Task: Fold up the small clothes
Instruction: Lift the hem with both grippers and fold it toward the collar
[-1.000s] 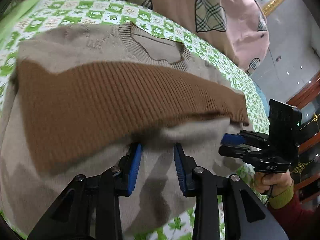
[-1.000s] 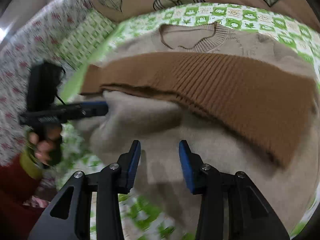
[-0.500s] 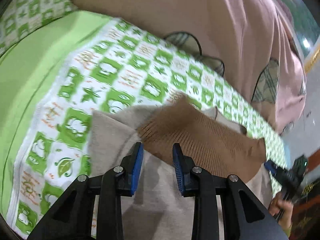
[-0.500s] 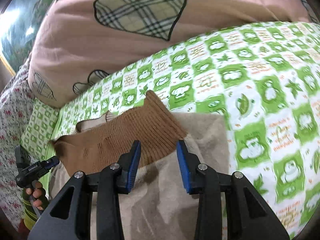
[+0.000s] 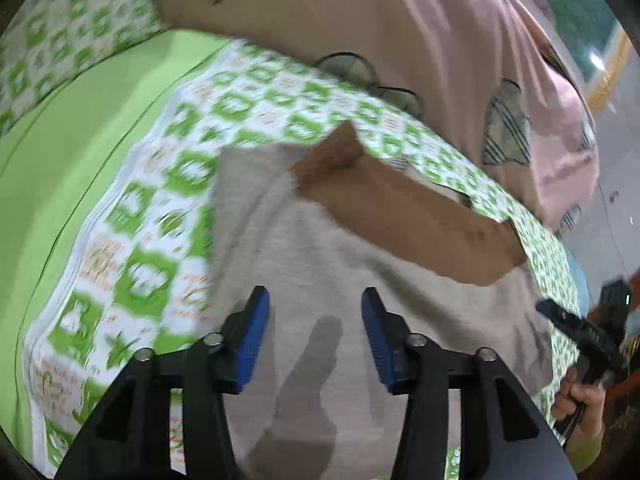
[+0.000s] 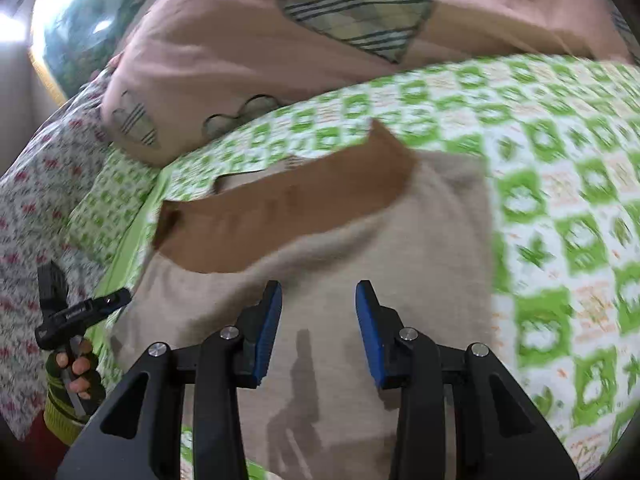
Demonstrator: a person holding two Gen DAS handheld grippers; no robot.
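Note:
A small beige knit sweater (image 5: 320, 264) with a brown ribbed hem band (image 5: 408, 220) folded up over it lies on the green-and-white patterned sheet (image 5: 144, 216). My left gripper (image 5: 315, 336) is open and empty, hovering over the sweater's left part. My right gripper (image 6: 318, 330) is open and empty over the sweater (image 6: 400, 264), near its right edge; the brown band (image 6: 288, 216) lies beyond it. The right gripper also shows at the far right of the left wrist view (image 5: 576, 328), and the left gripper at the far left of the right wrist view (image 6: 80, 312).
A pink quilt with plaid hearts (image 6: 320, 32) is bunched along the far side of the bed. A plain green sheet area (image 5: 60, 140) lies to the left. A floral cloth (image 6: 32, 184) lies at the bed's left end in the right wrist view.
Both grippers moved apart from the sweater's middle to its opposite ends and stayed open. The views now blur with motion and sit a little nearer the sweater.

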